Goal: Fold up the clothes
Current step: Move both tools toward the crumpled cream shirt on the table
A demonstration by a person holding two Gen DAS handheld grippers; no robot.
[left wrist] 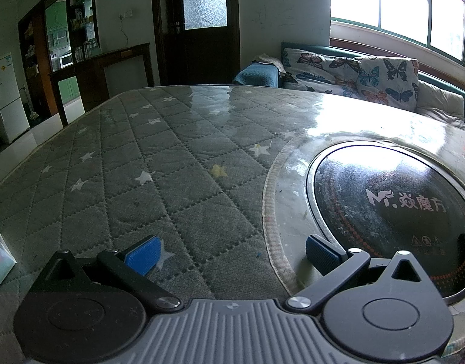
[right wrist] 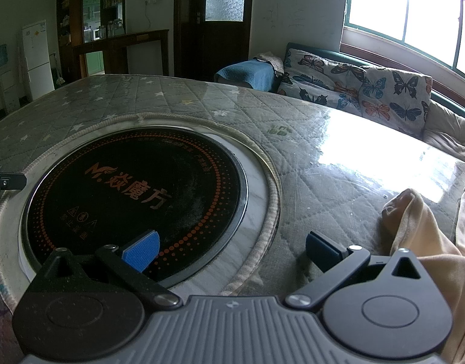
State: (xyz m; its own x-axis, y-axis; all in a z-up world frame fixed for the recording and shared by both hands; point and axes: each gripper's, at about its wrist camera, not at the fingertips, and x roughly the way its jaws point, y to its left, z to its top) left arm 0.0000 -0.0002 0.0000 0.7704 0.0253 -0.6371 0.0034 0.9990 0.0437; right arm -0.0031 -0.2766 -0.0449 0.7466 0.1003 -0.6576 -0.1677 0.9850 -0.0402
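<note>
A peach-coloured garment (right wrist: pixel 429 236) lies crumpled on the table at the right edge of the right wrist view. My right gripper (right wrist: pixel 232 253) is open and empty, just left of the garment, with its blue pads (right wrist: pixel 143 251) over the black round cooktop (right wrist: pixel 135 194). My left gripper (left wrist: pixel 232 253) is open and empty over the grey quilted star-patterned table cover (left wrist: pixel 159 163), left of the cooktop (left wrist: pixel 393 209). The garment is not in the left wrist view. A part of the left gripper (right wrist: pixel 6 180) shows at the left edge of the right wrist view.
The table is covered by a glossy transparent sheet (right wrist: pixel 368 157). A sofa with butterfly-print cushions (right wrist: pixel 362 88) stands beyond the far edge under a window. A dark door (left wrist: pixel 202 24), shelves and a white fridge (left wrist: pixel 5 100) stand at the back left.
</note>
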